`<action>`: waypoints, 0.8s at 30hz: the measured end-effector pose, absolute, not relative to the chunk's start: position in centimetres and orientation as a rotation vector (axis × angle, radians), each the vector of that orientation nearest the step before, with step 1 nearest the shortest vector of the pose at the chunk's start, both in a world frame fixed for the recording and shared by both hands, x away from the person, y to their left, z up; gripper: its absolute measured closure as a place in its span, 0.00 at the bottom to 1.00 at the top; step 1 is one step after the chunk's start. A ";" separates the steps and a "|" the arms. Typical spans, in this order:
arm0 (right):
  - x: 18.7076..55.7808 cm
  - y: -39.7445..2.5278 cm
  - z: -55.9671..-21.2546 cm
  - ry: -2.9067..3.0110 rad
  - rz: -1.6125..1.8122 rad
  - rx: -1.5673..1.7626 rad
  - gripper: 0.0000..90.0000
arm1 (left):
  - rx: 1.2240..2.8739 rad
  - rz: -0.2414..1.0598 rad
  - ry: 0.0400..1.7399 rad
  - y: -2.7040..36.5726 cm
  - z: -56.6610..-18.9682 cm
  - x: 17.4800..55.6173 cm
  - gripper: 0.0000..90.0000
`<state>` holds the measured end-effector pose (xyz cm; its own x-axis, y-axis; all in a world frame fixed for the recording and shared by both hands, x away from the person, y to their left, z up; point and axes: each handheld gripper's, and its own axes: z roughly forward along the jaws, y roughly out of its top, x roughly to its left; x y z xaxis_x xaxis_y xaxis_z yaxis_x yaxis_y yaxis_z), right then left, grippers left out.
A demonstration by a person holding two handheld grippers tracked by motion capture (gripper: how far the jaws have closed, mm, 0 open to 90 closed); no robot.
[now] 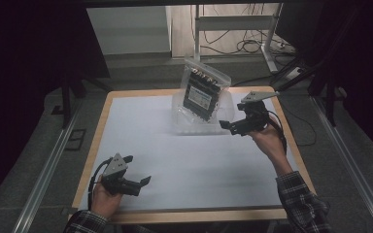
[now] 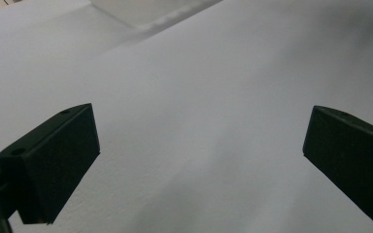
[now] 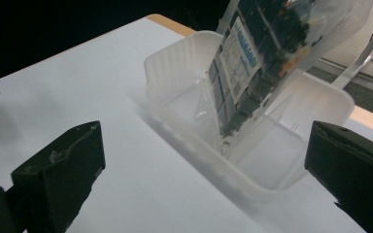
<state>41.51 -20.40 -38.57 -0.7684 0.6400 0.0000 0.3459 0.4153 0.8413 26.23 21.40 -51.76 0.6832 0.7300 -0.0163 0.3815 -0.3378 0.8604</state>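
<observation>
Your right gripper [image 1: 233,125] hovers just beside the clear plastic tub [image 3: 175,63] at the far side of the white-topped desk [image 1: 199,165], jaws released. The clear plastic bag of dark electronic parts [image 3: 257,58] stands tilted inside that tub, untouched. Your left gripper [image 1: 138,183] waits near the front edge, jaws spread wide, grasping nothing.

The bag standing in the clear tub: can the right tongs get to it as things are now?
Probably yes. The right tongs are open just beside the clear tub, and the bag stands tilted above its rim, with nothing between them.
</observation>
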 end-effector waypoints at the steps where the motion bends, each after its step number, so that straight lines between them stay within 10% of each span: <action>1: 41.3 -20.5 -38.8 2.356 1.287 0.850 0.01 | 1.961 0.470 0.861 21.4 -51.8 26.2 0.00; 24: 36.0 -21.8 -42.5 2.368 1.257 0.830 0.01 | 1.980 0.488 0.864 21.1 -51.9 26.2 0.00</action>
